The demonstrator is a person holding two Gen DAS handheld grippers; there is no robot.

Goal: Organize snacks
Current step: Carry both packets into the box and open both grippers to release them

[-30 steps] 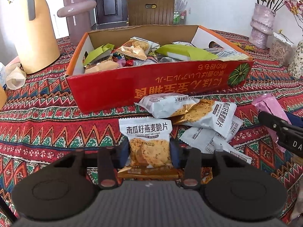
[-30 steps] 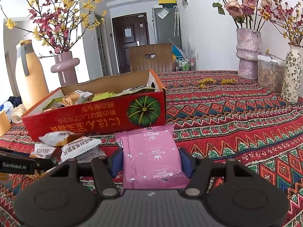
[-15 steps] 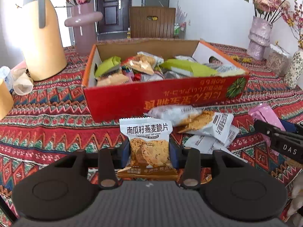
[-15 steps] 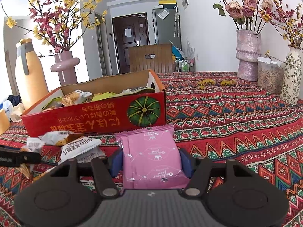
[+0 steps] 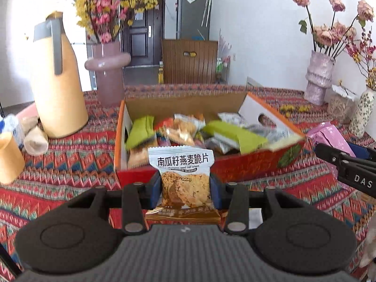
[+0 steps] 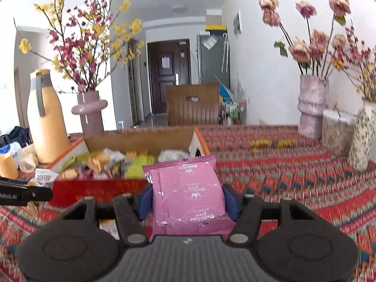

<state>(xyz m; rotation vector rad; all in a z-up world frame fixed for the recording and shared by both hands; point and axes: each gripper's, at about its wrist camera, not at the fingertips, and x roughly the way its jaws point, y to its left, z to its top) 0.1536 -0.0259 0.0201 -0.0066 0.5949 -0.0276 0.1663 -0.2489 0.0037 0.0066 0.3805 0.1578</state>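
Crinkly foil: your left gripper (image 5: 185,188) pinches the upright cracker packet (image 5: 183,178); your right gripper (image 6: 188,202) clamps the flat pink pouch (image 6: 188,195), lengthwise forward.

Tablecloth (image 5: 70,164): red ground with zigzag and triangle bands in orange, blue, green and cream. Snack box (image 5: 246,169): red outer wall bearing a green pumpkin emblem, orange rim, plain brown cardboard inside. Oat-crisp packet (image 5: 182,162): white top with black characters, brown base. Second packet (image 6: 188,192): pink with fine white line print. Thermos jug (image 5: 58,82): pale yellow with grey handle. Ring vase (image 5: 107,70): dusty mauve. Gripper pads (image 6: 144,202): blue.
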